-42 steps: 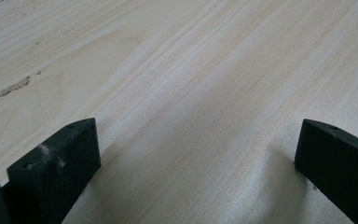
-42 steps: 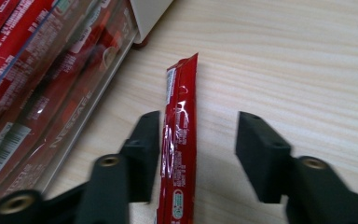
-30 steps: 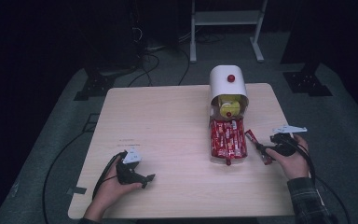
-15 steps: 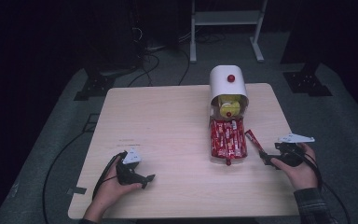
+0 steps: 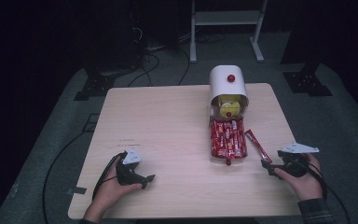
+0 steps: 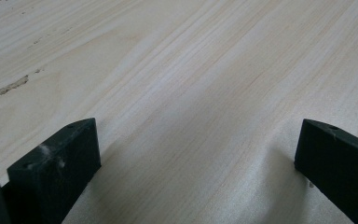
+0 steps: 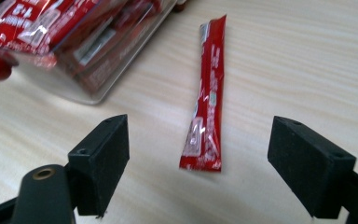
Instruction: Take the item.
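Now your right gripper has just been opening and holds nothing, its jaws wide apart before the slim red foil sachet lying flat on the pale wooden table, while your left gripper gapes empty.

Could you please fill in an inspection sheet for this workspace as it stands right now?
Surface: pale wooden table, faint marks on the grain.
Job's things: single red sachet lies flat beside the clear tray of red sachets; white dispenser behind it.
Clutter: nothing seen.
Grippers: right gripper open, jaws just been opening, sachet lying loose between them; left gripper open over bare wood.
Cables: one trails from each gripper.
Surroundings: dark floor, white frame.
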A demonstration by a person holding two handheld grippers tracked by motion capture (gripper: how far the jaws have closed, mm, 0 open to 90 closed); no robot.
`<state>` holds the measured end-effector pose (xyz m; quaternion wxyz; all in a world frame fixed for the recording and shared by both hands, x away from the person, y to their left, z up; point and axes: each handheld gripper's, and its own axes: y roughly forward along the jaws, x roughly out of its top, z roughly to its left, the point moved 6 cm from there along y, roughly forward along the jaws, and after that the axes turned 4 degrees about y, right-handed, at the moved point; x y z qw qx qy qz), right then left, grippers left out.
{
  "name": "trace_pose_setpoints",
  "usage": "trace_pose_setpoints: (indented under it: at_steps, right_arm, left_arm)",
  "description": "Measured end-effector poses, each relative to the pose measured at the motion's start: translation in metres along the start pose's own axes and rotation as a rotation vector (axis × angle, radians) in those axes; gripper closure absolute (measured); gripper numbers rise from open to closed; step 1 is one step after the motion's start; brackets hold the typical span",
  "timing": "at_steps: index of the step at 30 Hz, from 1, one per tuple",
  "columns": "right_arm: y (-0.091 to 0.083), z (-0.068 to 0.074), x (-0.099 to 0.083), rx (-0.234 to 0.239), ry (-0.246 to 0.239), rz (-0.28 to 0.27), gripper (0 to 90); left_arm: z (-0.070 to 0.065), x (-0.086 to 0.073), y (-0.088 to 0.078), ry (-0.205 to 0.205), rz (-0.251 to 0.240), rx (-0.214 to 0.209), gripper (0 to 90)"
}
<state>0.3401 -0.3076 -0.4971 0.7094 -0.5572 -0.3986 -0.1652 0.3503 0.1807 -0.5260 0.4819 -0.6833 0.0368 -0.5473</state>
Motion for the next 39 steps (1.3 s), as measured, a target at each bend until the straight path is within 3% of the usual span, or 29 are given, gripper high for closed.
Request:
trace_pose_setpoints:
  at_steps: [18, 24, 26, 29, 33, 39]
  right_arm:
    - [0.001, 0.001, -0.025, -0.031, -0.028, 0.064, 17.8]
    - [0.005, -0.001, -0.03, -0.049, -0.002, 0.095, 15.6]
    - [0.005, -0.001, -0.03, -0.049, -0.001, 0.095, 15.0]
    - [0.006, -0.003, -0.032, -0.053, 0.045, 0.082, 11.3]
    - [0.008, -0.003, -0.035, -0.048, 0.046, 0.031, 9.0]
    - [0.008, -0.003, -0.035, -0.046, 0.042, 0.03, 9.1]
  left_arm:
    - [0.0, 0.0, 0.0, 0.0, 0.0, 0.0, 0.0]
    - [0.0, 0.0, 0.0, 0.001, 0.001, -0.001, 0.0]
    - [0.0, 0.0, 0.0, 0.002, 0.001, -0.001, 0.0]
    - [0.0, 0.0, 0.0, 0.001, 0.0, -0.001, 0.0]
    - [0.0, 0.0, 0.0, 0.002, 0.001, 0.0, 0.0]
    - [0.0, 0.0, 0.0, 0.002, 0.001, -0.001, 0.0]
